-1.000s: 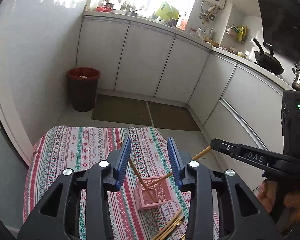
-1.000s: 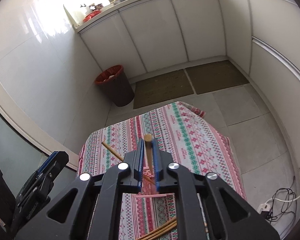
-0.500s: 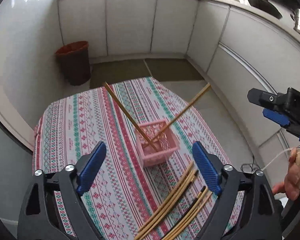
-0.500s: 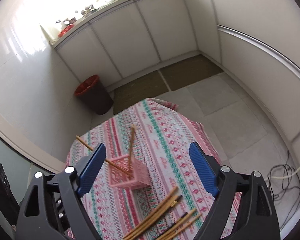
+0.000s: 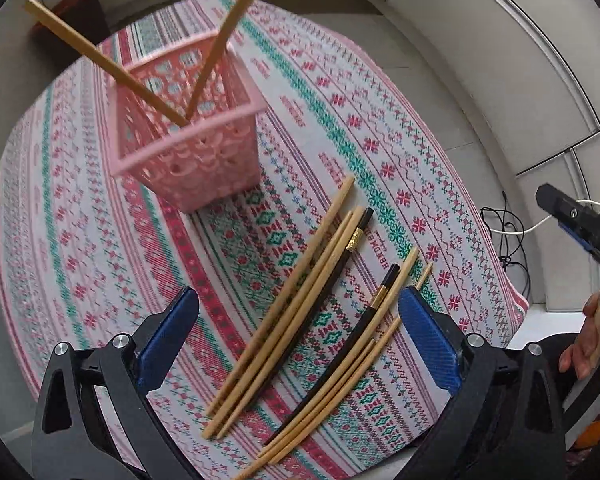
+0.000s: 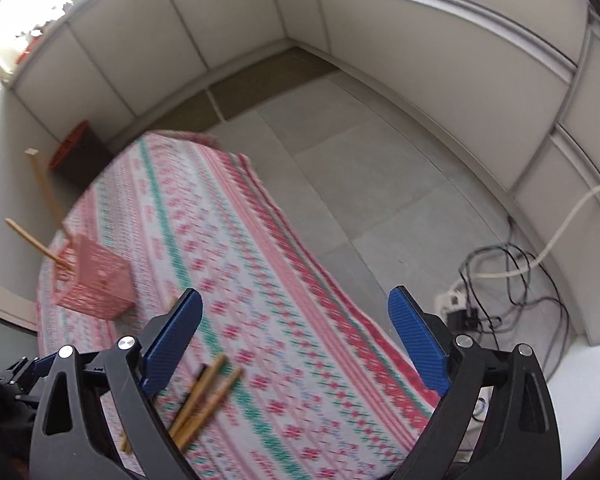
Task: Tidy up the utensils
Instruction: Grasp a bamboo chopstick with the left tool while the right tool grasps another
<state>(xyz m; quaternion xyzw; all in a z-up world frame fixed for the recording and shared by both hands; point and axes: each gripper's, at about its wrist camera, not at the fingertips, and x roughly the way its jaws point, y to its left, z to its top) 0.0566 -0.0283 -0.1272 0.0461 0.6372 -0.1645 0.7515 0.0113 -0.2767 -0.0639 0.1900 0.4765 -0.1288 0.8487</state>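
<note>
Item: pink basket (image 5: 188, 136), square, perforated plastic, standing upright on the patterned tablecloth (image 5: 380, 152) and holding two tan chopsticks (image 5: 216, 44) that are leaning apart out of its open top. Item: loose chopsticks (image 5: 300, 312), lying on the cloth just beside the basket on its near side; I am counting several pale wooden ones and two black ones with gold bands, in two rough bundles, all pointing about the same way. Item: left gripper (image 5: 300, 340), which I am holding over those loose sticks, its jaws still opening and spread wide on either side of the bundles with the blue pads touching none of them. Item: right gripper (image 6: 296, 344), farther from the basket, jaws likewise opening, nothing gripped; a few stick ends are showing low between its fingers, blurred. Against a second ago: the right gripper was clamped on one chopstick above the basket, and that stick is now sitting in the basket; the left jaws were much narrower; both views are now looking far more steeply down at the cloth. Edges: beyond the loose sticks, away from the basket, the cloth is dropping off toward grey floor tiles (image 6: 380, 168) and a tangle of cables (image 6: 500, 280); the cloth around the sticks is lying bare.
</note>
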